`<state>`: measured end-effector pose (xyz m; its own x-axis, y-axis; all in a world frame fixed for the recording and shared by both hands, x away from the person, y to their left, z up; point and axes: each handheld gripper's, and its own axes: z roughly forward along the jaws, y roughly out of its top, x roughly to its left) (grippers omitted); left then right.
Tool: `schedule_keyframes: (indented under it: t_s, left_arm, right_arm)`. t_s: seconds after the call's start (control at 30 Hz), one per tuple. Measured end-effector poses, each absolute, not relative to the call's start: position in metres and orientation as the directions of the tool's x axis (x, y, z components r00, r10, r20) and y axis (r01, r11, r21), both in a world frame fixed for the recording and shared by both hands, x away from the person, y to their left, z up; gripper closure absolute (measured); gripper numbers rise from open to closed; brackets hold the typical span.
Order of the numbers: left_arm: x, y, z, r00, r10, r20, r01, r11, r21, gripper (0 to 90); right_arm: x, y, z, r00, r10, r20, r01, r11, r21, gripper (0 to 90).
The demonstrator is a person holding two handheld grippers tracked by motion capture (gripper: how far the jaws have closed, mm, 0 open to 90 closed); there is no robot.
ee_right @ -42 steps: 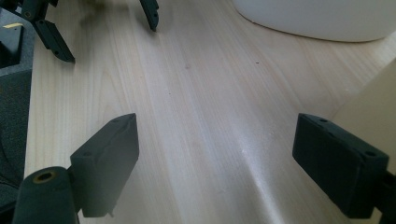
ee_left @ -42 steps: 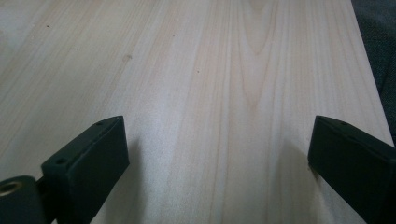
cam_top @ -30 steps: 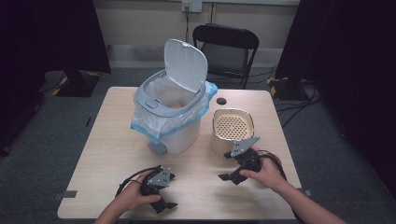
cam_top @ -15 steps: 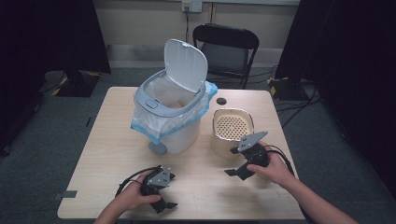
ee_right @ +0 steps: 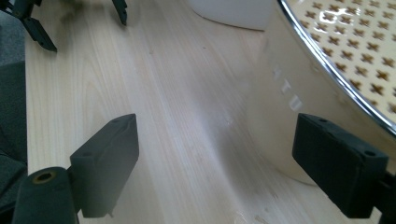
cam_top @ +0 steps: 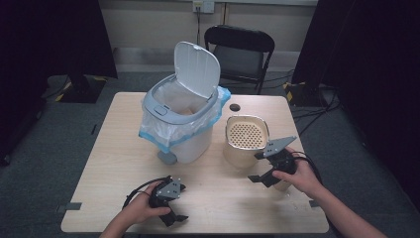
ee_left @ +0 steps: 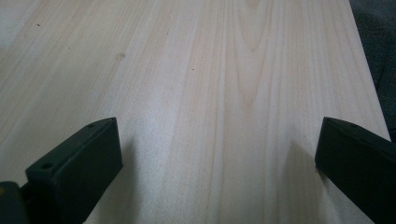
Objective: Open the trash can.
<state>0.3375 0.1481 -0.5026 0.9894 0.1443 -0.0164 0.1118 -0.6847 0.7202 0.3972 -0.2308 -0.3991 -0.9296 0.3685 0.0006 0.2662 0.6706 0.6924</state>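
Observation:
On the wooden table (cam_top: 104, 148) stands a white and grey pedal bin (cam_top: 181, 121), lid up, lined with a blue-edged bag. To its right is a cream container (cam_top: 246, 139) with a perforated insert (ee_right: 359, 37). My right gripper (cam_top: 258, 167) hovers open at the container's near right side, and its right jaw is close to the cream wall (ee_right: 289, 107). My left gripper (cam_top: 179, 202) rests open near the table's front edge, with bare wood (ee_left: 217, 93) between its jaws. It also appears far off in the right gripper view as the left gripper (ee_right: 28, 18).
A black folding chair (cam_top: 240, 49) stands behind the table. A small dark round object (cam_top: 235, 107) lies on the table behind the container. The bin's grey pedal (cam_top: 167, 157) sticks out toward the front. Dark curtains hang on both sides.
My right gripper has lifted and shifted right and away from the person, closer to the cream container. The left gripper has stayed where it was.

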Motion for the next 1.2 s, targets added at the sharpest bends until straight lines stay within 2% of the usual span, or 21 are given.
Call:
schedule_keyframes:
  t_s: [1.2]
  left_arm:
    - [0.338,0.148,-0.503,0.989,0.144,-0.016,0.112,-0.685,0.720,0.0]
  right_arm:
    - [0.401,-0.293,-0.404,-0.874,0.485,-0.022,0.338,0.640,0.690,14.2]
